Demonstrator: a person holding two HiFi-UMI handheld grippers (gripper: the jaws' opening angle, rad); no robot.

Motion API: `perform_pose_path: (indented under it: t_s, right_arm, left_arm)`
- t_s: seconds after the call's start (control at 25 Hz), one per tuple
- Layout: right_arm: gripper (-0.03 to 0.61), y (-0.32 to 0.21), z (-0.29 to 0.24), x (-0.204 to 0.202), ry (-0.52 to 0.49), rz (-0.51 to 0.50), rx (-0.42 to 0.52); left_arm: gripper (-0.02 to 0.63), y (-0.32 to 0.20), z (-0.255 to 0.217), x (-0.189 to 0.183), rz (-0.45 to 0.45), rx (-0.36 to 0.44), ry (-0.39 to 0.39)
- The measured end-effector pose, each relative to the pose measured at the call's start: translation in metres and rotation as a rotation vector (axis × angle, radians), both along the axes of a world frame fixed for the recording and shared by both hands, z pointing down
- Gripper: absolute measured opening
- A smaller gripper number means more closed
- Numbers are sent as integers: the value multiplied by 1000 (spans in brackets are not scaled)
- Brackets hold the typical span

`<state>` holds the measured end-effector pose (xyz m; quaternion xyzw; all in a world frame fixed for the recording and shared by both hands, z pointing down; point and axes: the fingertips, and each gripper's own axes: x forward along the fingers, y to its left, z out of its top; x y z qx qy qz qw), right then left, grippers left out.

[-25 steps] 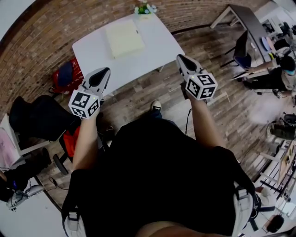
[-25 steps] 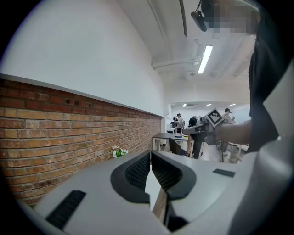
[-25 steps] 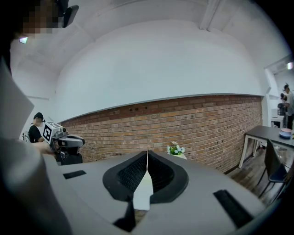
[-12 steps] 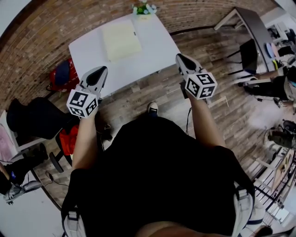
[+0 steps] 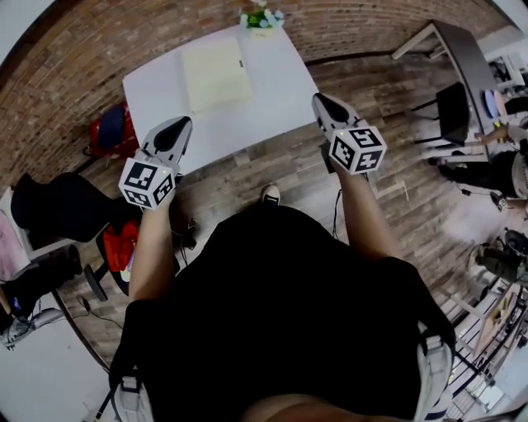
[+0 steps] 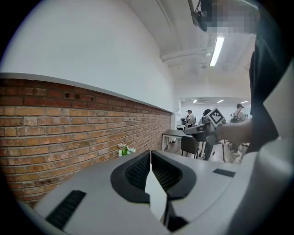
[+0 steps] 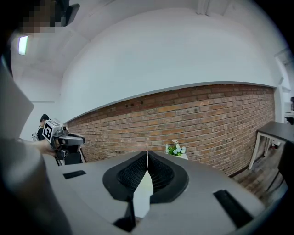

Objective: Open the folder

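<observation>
A pale yellow folder [image 5: 216,72] lies shut on a white table [image 5: 276,95] ahead of me in the head view. My left gripper [image 5: 183,122] hangs in the air short of the table's near left corner. Its jaws are shut [image 6: 150,153] with nothing between them. My right gripper [image 5: 318,97] is held at the table's near right edge, apart from the folder, also shut [image 7: 147,153] and empty. Neither gripper view shows the folder. Each gripper appears in the other's view: the right gripper [image 6: 202,131] and the left gripper [image 7: 64,137].
A small pot of flowers [image 5: 261,16] stands at the table's far end against the brick wall [image 7: 206,114]. A red bag [image 5: 111,132] and a black chair [image 5: 66,206] are left of the table. A dark desk [image 5: 462,49] and a chair [image 5: 452,107] stand at the right.
The person has stepped toward the table, so the table and folder have shifted a little in the head view. Both grippers stay shut and side by side.
</observation>
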<state>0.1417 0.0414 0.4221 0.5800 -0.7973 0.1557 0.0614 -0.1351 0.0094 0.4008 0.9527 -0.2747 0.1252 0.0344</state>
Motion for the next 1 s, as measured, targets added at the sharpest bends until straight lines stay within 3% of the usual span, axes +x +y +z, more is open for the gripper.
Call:
perform_pose_path:
  t_s: [0.72,1.0]
  right_arm:
    - [31,-54,3,22,-8,-135,12]
    - [31,-59,5,31,-4,-155,8]
  left_arm:
    - [18,-20,-1,25,-123,8,-14]
    - [18,-20,5,41,-122,1,-12]
